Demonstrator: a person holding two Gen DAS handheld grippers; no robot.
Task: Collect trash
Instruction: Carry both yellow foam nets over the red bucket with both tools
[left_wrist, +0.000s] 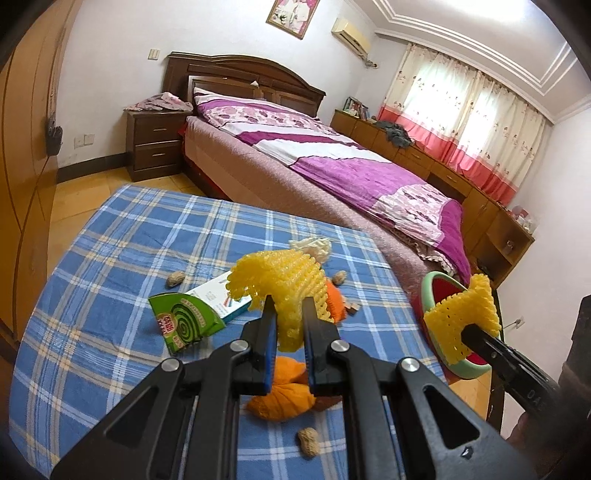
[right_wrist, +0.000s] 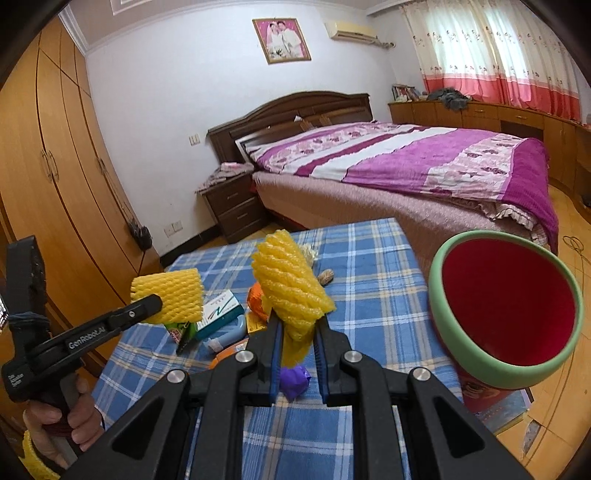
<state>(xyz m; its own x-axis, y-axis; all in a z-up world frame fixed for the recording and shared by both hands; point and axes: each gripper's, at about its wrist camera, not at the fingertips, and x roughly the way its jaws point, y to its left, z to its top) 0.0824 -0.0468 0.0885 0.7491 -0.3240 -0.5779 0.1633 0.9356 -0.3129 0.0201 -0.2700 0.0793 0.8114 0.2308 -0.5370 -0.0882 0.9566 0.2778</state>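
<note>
Yellow foam netting is pinched in both grippers: the left gripper (left_wrist: 289, 314) holds one foam net (left_wrist: 280, 280) at frame centre, and the right gripper (right_wrist: 298, 328) another foam net (right_wrist: 288, 291), both fingers nearly closed on them above the desk (right_wrist: 369, 266). Carrying looks to be the step in hand; next, each piece must travel to the green-rimmed bin (right_wrist: 506, 306) at lower right and the fingers open over its mouth.

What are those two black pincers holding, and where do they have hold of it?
Each holds a yellow foam fruit net. The left gripper pinches its net at the lower end; the right gripper likewise pinches its net at the bottom end.
</note>
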